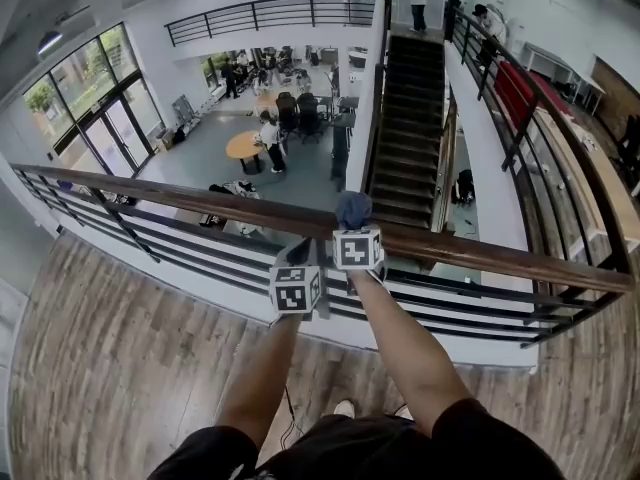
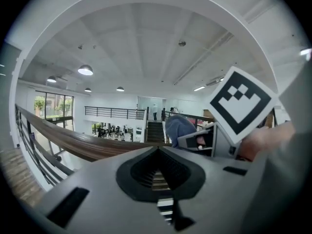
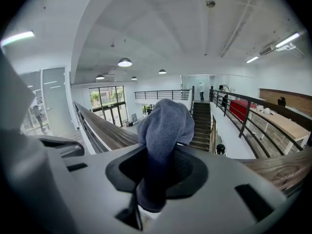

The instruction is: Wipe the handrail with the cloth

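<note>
Wood plank floor (image 1: 110,368) underfoot; both forearms reach out to the balcony edge.

Left gripper (image 1: 299,258): just beside the right one and slightly nearer the person, short of the rail. Fingers (image 2: 146,165) closed together, nothing between them.

Right gripper (image 1: 353,226): fingers (image 3: 195,172) clamped on a grey-blue cloth (image 1: 353,208). The cloth's free end bunches up out of the fingers and sits over the top of the wooden handrail (image 1: 200,205). I cannot tell whether it touches the rail. The rail runs off to both sides, with dark horizontal bars beneath it.

Beyond the rail: drop to a lower hall, round table (image 1: 244,146), people standing. A dark staircase (image 1: 408,118) climbs to a far landing with a black railing (image 1: 270,13).
</note>
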`<control>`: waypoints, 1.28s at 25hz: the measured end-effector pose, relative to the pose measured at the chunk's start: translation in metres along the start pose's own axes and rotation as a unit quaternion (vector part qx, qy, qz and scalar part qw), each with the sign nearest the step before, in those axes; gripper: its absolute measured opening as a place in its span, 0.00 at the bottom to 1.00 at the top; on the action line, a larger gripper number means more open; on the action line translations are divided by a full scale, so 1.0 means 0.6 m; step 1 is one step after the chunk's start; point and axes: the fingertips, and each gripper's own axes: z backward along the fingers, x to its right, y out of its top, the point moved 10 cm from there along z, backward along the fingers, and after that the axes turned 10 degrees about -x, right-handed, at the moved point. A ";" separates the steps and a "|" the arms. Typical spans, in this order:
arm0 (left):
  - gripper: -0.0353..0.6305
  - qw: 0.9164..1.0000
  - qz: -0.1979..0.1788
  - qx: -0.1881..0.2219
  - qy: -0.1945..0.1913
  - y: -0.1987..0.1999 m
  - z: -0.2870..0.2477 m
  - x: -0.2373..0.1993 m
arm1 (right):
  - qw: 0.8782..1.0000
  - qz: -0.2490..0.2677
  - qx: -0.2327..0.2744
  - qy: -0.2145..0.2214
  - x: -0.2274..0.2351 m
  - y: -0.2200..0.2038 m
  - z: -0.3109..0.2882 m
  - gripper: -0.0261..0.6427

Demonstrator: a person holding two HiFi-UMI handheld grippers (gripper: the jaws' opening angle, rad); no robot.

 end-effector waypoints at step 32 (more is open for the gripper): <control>0.06 0.999 -0.028 -0.012 -0.045 -0.016 -0.005 0.158 | 0.997 0.027 -0.038 -0.058 0.224 -0.082 0.080 0.18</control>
